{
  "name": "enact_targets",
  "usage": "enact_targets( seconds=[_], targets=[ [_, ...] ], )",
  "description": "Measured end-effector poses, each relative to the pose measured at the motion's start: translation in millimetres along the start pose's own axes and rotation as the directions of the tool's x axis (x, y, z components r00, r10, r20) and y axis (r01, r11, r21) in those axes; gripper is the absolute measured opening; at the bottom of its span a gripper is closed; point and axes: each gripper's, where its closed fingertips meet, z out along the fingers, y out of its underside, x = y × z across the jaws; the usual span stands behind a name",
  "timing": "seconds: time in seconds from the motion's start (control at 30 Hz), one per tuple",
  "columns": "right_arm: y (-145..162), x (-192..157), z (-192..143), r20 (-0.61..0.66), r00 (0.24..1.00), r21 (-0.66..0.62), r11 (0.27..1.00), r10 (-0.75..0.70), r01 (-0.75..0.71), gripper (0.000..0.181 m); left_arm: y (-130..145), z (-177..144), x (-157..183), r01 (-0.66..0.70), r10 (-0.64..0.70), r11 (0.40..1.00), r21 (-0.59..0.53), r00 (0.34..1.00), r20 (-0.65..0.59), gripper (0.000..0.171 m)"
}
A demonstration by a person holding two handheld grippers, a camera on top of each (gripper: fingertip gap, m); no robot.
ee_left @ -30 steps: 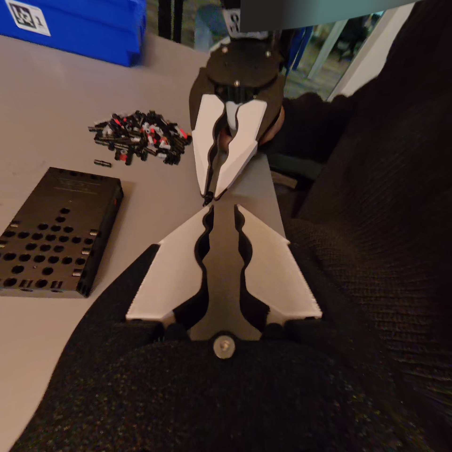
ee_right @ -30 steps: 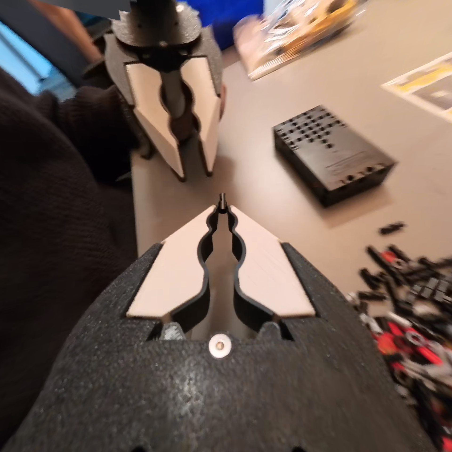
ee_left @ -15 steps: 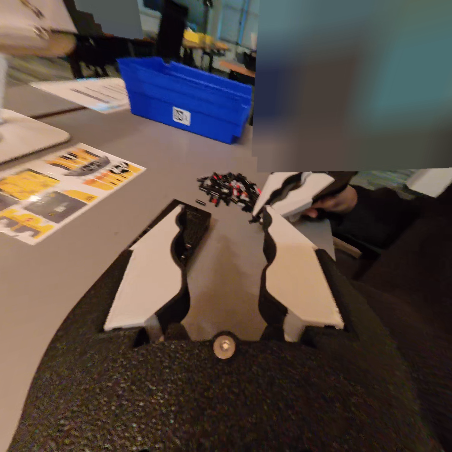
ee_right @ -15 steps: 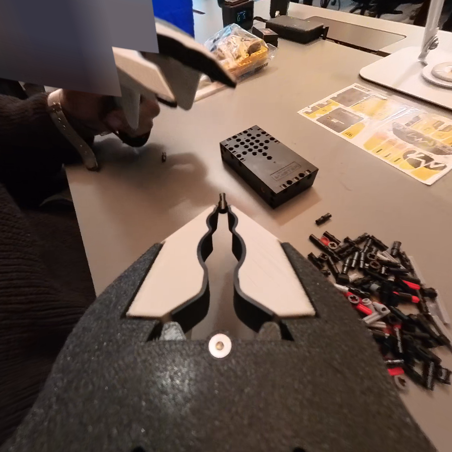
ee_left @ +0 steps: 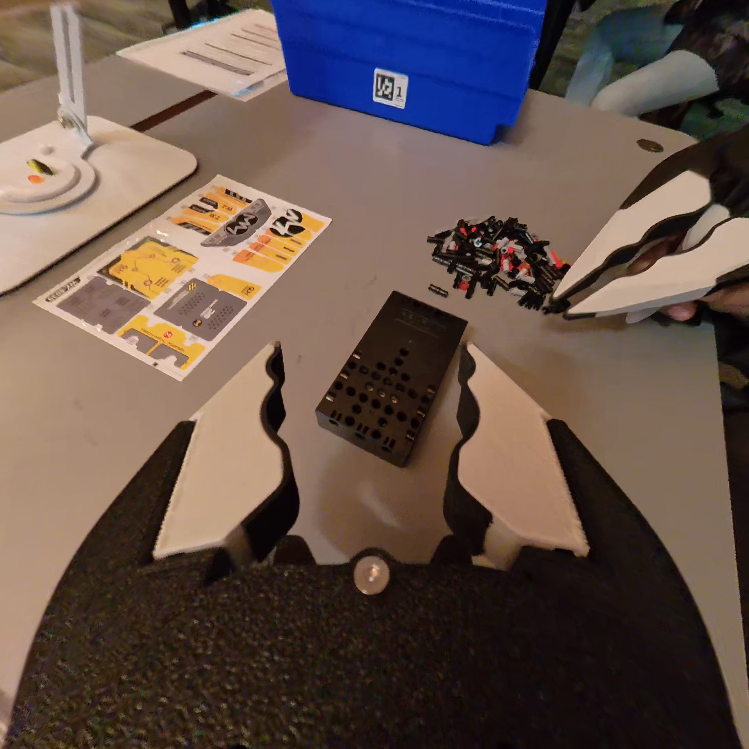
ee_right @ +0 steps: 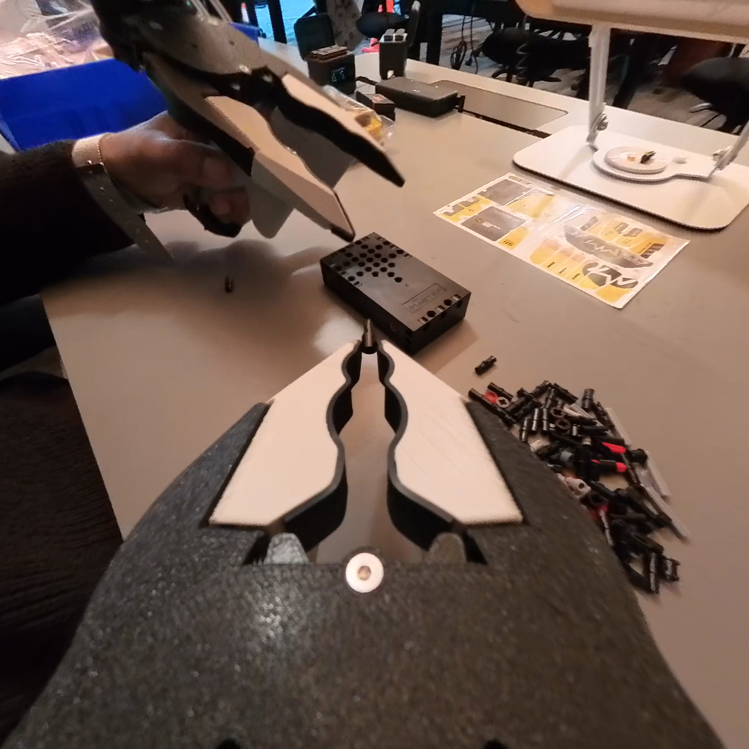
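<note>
The left gripper (ee_left: 371, 348) is wide open above the black box with holes (ee_left: 391, 379), one finger on each side. The right gripper (ee_right: 368, 344) pinches a small black pin (ee_right: 368, 335) at its tips, just beside the box, with the pile of little black and red pins (ee_right: 583, 450) at its 3 o'clock. One loose pin (ee_right: 229, 283) lies on the grey table (ee_right: 182, 364) at 10 o'clock.

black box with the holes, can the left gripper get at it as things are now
Probably yes. The left gripper is open, its fingers wide on either side of the black box, which lies flat on the table with bare space around it. The right gripper, shut on a small black pin, stays clear.
</note>
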Motion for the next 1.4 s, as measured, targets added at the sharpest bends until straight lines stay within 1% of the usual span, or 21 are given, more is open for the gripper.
enact_targets(
  seconds=[0.13,0.27,0.33,0.43,0.53,0.6,0.7,0.77,0.87,0.9,0.93,0.97,1.07,1.17,1.27,1.4],
  targets=[
    [-5.4,2.2,-4.8,-0.031,0.999,0.044,0.999,-0.014,0.015,0.008,13.1,1.8,-0.8,0.016,-0.016,1.000,-0.027,1.000,0.000,0.086],
    [-5.4,6.7,-5.0,-0.032,0.999,0.046,0.999,0.024,-0.023,0.007,18.1,9.6,4.1,-0.002,0.002,0.999,-0.054,1.000,-0.006,0.086],
    [-4.0,8.9,-3.8,-0.025,0.998,0.035,0.998,0.051,-0.050,0.008,21.7,13.9,4.2,-0.028,0.029,0.996,-0.083,1.000,0.010,0.086],
    [-3.0,13.1,-3.1,-0.026,0.996,0.029,0.996,0.088,-0.087,0.007,17.1,21.0,2.8,-0.091,0.092,0.992,-0.092,0.996,0.015,0.086],
    [-1.9,16.1,-2.5,-0.033,0.994,0.024,0.994,0.109,-0.108,0.008,15.4,31.6,5.7,-0.109,0.105,0.986,-0.123,0.994,-0.039,0.086],
    [1.4,17.8,0.1,-0.043,0.992,-0.002,0.993,0.116,-0.116,0.008,15.8,38.4,7.0,-0.115,0.106,0.984,-0.139,0.992,-0.067,0.086],
    [10.9,22.1,6.9,-0.086,0.990,-0.073,0.991,0.110,-0.116,0.008,21.6,44.1,11.5,-0.123,0.107,0.977,-0.173,0.989,-0.099,0.086],
    [17.8,25.3,11.2,-0.126,0.988,-0.125,0.987,0.088,-0.104,0.008,28.3,44.8,13.4,-0.139,0.120,0.970,-0.200,0.987,-0.103,0.086],
    [23.8,25.8,15.3,-0.155,0.987,-0.174,0.982,0.047,-0.074,0.008,29.7,44.4,18.3,-0.152,0.129,0.967,-0.204,0.984,-0.122,0.085],
    [24.6,25.9,15.8,-0.161,0.986,-0.181,0.981,0.037,-0.067,0.008,29.9,44.2,18.8,-0.150,0.127,0.967,-0.206,0.984,-0.121,0.083],
    [25.1,26.0,16.0,-0.166,0.986,-0.186,0.981,0.029,-0.060,0.008,31.0,44.2,19.2,-0.146,0.123,0.966,-0.213,0.985,-0.120,0.078],
    [25.3,25.9,16.2,-0.169,0.985,-0.189,0.981,0.022,-0.054,0.008,32.3,44.0,20.3,-0.145,0.120,0.965,-0.218,0.985,-0.125,0.068],
    [23.9,25.4,16.6,-0.171,0.985,-0.183,0.982,0.009,-0.041,0.008,33.3,42.5,25.4,-0.143,0.113,0.962,-0.231,0.984,-0.138,0.067],
    [23.1,26.0,16.2,-0.172,0.985,-0.178,0.983,0.015,-0.046,0.008,33.0,41.6,25.4,-0.105,0.079,0.963,-0.246,0.990,-0.114,0.066],
    [22.3,27.4,15.5,-0.180,0.983,-0.171,0.984,0.020,-0.051,0.008,30.2,40.2,22.9,-0.008,-0.012,0.969,-0.245,0.997,-0.082,0.065],
    [16.2,36.9,22.6,-0.226,0.974,-0.154,0.987,0.018,-0.054,0.008,26.5,39.5,19.5,0.101,-0.119,0.966,-0.237,0.991,-0.062,0.065]
  ],
)
